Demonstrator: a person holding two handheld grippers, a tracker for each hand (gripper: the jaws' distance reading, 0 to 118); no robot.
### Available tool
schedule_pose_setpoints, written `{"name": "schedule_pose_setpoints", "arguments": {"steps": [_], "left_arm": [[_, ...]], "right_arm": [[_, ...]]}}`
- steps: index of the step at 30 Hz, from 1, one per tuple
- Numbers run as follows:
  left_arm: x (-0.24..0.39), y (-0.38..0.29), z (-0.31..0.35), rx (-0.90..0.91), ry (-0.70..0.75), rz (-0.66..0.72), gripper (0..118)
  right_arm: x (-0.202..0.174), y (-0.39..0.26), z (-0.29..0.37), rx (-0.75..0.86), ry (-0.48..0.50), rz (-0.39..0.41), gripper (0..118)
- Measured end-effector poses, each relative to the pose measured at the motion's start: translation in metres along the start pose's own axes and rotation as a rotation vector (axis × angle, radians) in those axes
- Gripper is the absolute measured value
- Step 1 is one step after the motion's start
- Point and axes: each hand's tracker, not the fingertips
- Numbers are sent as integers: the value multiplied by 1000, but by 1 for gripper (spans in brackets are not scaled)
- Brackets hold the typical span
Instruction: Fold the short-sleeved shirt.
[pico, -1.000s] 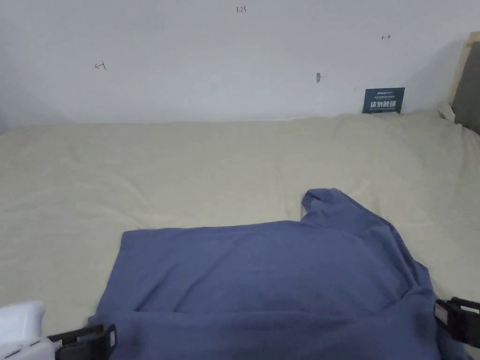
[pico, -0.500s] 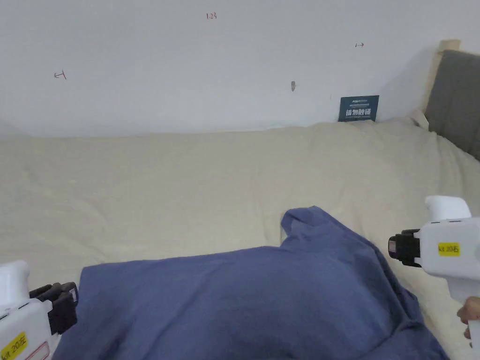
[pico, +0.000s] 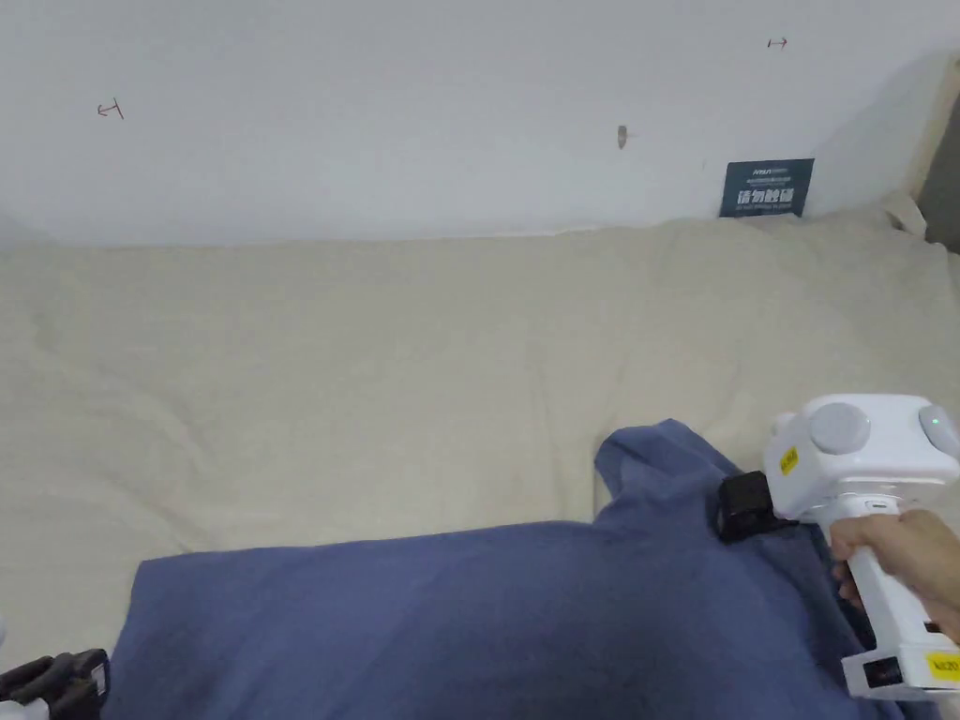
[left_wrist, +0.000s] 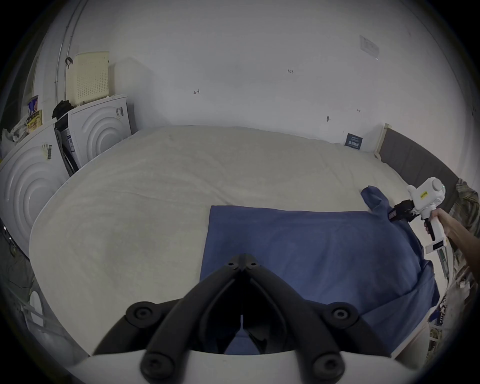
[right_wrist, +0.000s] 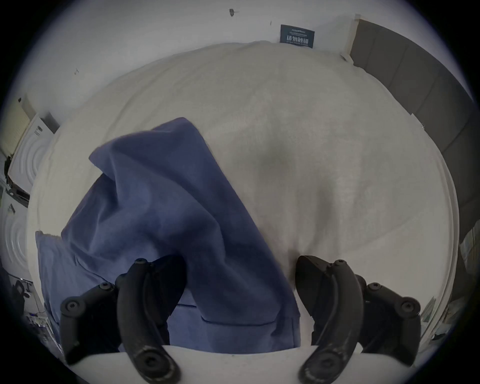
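since a second ago the right gripper (pico: 741, 506) has swung up from the near hem to the far sleeve, and the left gripper (pico: 56, 680) has slid toward the shirt's left near corner.

nearest, the left gripper (left_wrist: 242, 262) has its jaws closed tip to tip, hovering over the near left part of the blue shirt (left_wrist: 306, 249); no cloth sits between the tips, so it grips nothing. the shirt (pico: 469, 628) lies spread on the bed (pico: 375, 375) with its long axis running left to right across the person, hem end to the left, shoulders to the right, and its near edge hanging toward the bed's front.

further out on the right, the right gripper (right_wrist: 241, 283) has its jaws spread wide, straddling the sleeve (right_wrist: 161, 187), which runs straight away from it toward the wall. neither jaw presses the cloth yet. a hand (pico: 905, 558) holds its white grip. in the head view the sleeve (pico: 656, 459) sticks up past the shirt's far edge, just beside this gripper, so the right hand is plainly the nearer one for folding it inward.

the cream sheet is soft and lightly wrinkled, so the cloth may drag a little. beyond stand a white wall (pico: 422, 112), a small dark sign (pico: 767, 187), a grey headboard (left_wrist: 415, 161) at right and white appliances (left_wrist: 98, 130) at left.
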Motion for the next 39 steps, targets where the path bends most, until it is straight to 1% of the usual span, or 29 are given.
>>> {"name": "schedule_pose_setpoints", "arguments": {"steps": [1,2,3,4,5,6,7,9,10,12,13,14,15,20,23,25,26,27,28,29,30,31,32,33,34,35,36,37,39], "left_arm": [[-1,1,-3,-6,3,-3,0],[-2,3,-7,-21,0,-13,0],[-2,4,-11,-25,1,-17,0],[-2,5,-15,-29,0,-18,0],[-2,8,-18,-38,-10,-8,0],[-3,11,-22,-48,-34,3,0],[-4,14,-26,-43,-51,6,0],[-1,26,-35,-50,-36,10,3],[-2,33,-38,-58,-27,0,28],[-1,49,-52,-91,-33,-33,90],[0,56,-60,-129,-40,-48,108],[0,64,-74,-171,-47,-60,108],[-1,70,-84,-159,-54,-55,108],[-6,96,-146,-258,21,-5,108],[-5,95,-180,-329,52,-43,108],[-6,88,-202,-380,73,-44,105],[-6,83,-210,-430,55,-32,95],[-3,76,-213,-442,40,-17,92],[-3,80,-205,-374,61,-40,92],[-4,83,-201,-379,62,-46,85],[-4,85,-197,-362,35,-53,68],[-3,86,-193,-354,36,-63,36],[-2,86,-191,-339,35,-67,11],[-2,88,-188,-326,-30,-47,3],[-1,87,-187,-344,-44,-22,3],[4,87,-187,-355,-18,-38,2],[8,87,-184,-347,13,-95,2],[11,89,-179,-325,31,-122,2],[12,95,-164,-325,13,-111,2]], "right_arm": [[-1,-3,7,1,7,24,83],[-4,-8,16,20,-4,69,69],[33,26,-34,46,-27,96,45],[36,24,-32,55,-13,103,8],[39,23,-33,50,-7,83,1],[42,22,-33,39,-4,61,1],[29,27,-32,40,-4,63,1],[30,25,-32,38,-11,74,1],[31,25,-29,40,-15,85,1],[21,23,-17,50,-19,90,1],[22,21,-15,56,-17,96,1],[22,18,-14,65,-15,107,1],[21,22,-11,71,-13,111,1],[29,17,-14,75,29,74,1],[30,20,-13,65,52,29,1],[27,17,-13,65,47,41,1],[26,18,-12,63,39,52,1],[24,19,-12,64,34,57,1],[22,18,-12,63,25,64,1],[19,17,-12,62,16,75,1],[17,16,-11,62,13,77,1],[17,19,-11,62,6,85,1],[15,17,-7,89,-8,93,1],[11,12,2,109,-17,96,1],[7,8,9,138,-29,121,1],[8,12,13,161,-24,157,1],[7,10,21,172,-1,180,1],[7,9,29,175,25,174,1],[9,12,43,186,22,167,1]]}}
